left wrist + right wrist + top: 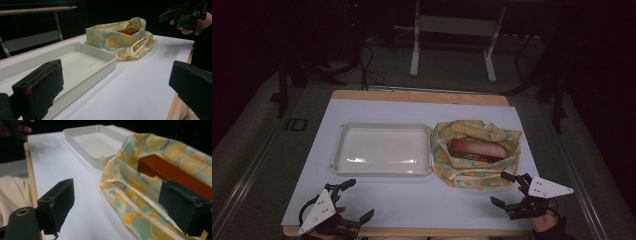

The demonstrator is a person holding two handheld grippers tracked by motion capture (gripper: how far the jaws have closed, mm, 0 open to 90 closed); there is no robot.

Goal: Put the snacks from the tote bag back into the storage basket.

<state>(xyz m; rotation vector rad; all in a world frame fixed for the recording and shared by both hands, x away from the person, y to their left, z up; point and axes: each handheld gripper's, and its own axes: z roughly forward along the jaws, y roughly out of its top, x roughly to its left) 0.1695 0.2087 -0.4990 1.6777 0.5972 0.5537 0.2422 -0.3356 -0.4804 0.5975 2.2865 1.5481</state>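
A cloth bag (464, 172) printed with yellow lemons lies open on the white sheet, right of centre. A reddish-brown box (476, 150) lies inside it. Left of the bag sits an empty white tray (382, 149). My right gripper (501, 188) is open just in front of the bag's near edge, holding nothing. In the right gripper view the right gripper (120, 205) has its jaws wide apart, with the bag (130, 192) and the box (172, 173) close ahead. My left gripper (360, 199) is open near the front left, short of the tray. The left gripper view shows the tray (100, 72) and the bag (120, 37) beyond the left gripper (116, 87).
The white sheet (412, 195) covers a wooden table whose front edge (412, 231) runs just behind both hands. A metal stand (452, 30) and cables stand on the dark floor beyond the table. The other hand with its gripper (185, 12) appears at the upper right of the left gripper view.
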